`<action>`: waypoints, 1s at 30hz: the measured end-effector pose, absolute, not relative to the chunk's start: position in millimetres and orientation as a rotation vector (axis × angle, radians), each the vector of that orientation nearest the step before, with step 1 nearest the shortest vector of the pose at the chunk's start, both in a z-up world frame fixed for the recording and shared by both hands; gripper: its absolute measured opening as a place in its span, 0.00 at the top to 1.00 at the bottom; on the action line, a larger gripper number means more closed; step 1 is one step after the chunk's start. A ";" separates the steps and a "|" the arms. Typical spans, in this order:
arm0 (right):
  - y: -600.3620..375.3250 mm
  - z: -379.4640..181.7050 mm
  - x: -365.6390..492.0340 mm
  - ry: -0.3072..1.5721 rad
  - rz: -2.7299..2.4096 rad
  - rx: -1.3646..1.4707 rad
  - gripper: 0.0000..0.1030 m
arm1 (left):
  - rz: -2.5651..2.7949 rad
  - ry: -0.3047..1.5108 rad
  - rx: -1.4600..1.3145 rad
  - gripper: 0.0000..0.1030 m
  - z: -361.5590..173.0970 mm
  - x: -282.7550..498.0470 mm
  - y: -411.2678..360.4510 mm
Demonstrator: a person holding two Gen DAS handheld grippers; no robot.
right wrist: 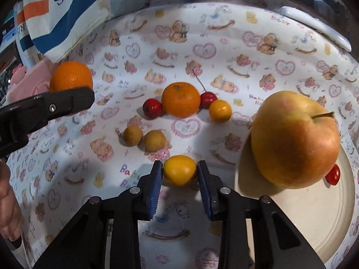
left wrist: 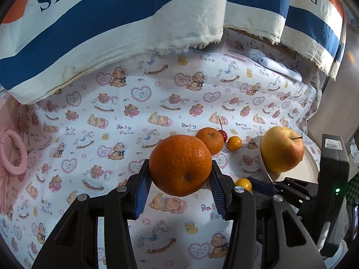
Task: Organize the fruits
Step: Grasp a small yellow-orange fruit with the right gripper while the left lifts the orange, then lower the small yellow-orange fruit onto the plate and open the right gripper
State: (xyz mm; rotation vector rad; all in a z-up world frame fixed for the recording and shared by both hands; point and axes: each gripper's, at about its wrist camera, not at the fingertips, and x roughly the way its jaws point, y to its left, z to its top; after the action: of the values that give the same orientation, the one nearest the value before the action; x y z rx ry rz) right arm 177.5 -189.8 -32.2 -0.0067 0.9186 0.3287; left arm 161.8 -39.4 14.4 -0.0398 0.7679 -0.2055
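My left gripper [left wrist: 180, 179] is shut on a large orange [left wrist: 180, 164] and holds it above the cloth; that orange also shows in the right wrist view [right wrist: 70, 76]. My right gripper [right wrist: 179, 172] is shut on a small yellow fruit [right wrist: 179, 170], which also shows in the left wrist view [left wrist: 243, 184]. A big yellow-red apple [right wrist: 295, 140] and a small red tomato [right wrist: 333, 174] lie on a cream plate [right wrist: 303, 219] at the right. A second orange [right wrist: 180, 99], two red cherries [right wrist: 152, 108], a yellow fruit [right wrist: 219, 111] and two brown fruits [right wrist: 154, 140] lie on the cloth.
A teddy-bear print cloth [left wrist: 112, 134] covers the table. A striped blue, white and orange fabric bag [left wrist: 112, 22] stands at the back. A pink ring [left wrist: 12, 152] lies at the far left. A white remote-like object [left wrist: 280, 67] lies at the back right.
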 end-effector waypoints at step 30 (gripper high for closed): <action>-334.9 19.8 123.7 0.792 -0.024 0.177 0.70 | -0.403 0.755 0.005 0.53 10.3 144.1 -78.2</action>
State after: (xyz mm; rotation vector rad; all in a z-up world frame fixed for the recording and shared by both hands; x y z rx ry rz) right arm 123.7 -334.9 19.8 0.1769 0.7922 -0.0237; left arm 144.1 -78.2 10.3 0.0055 0.7552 -0.4029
